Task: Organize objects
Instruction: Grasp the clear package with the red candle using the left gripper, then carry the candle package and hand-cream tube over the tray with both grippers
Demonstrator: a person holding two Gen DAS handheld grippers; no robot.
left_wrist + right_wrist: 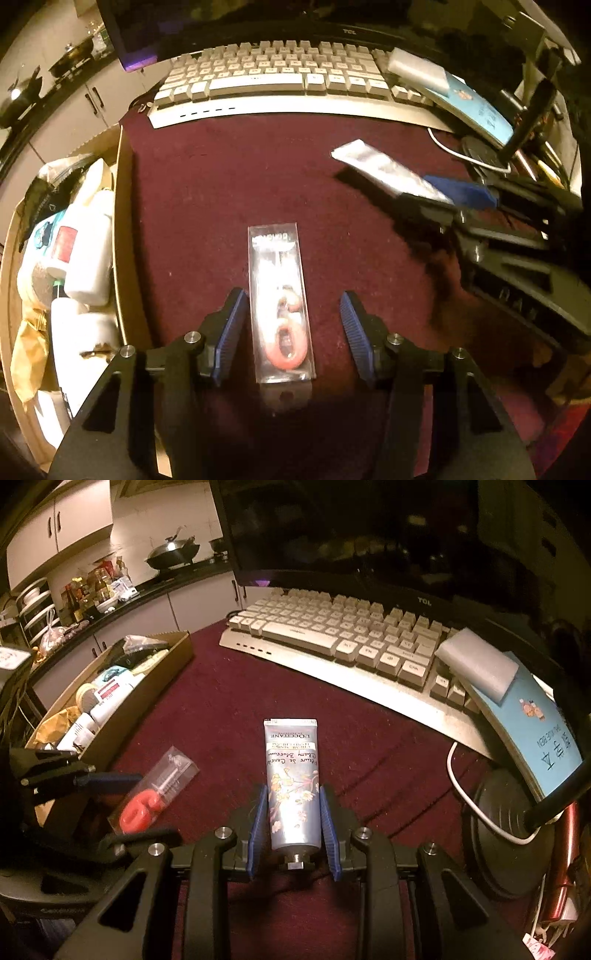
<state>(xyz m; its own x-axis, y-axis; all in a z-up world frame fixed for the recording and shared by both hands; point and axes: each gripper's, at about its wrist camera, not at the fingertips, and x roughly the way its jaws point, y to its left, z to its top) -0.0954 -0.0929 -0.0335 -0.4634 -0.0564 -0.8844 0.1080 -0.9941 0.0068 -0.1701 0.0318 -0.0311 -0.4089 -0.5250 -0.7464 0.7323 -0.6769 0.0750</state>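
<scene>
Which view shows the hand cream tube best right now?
The right wrist view: the hand cream tube sits centred between the right gripper pads, its label readable. The left wrist view shows only a blurred silver shape at the right, half hidden by that gripper.

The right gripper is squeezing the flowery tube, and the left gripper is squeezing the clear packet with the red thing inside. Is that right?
Not quite. The right gripper does hold the flowery tube, but the left gripper is not squeezing the clear packet: the left wrist view shows its fingers apart, the packet lying between them on the table.
</scene>
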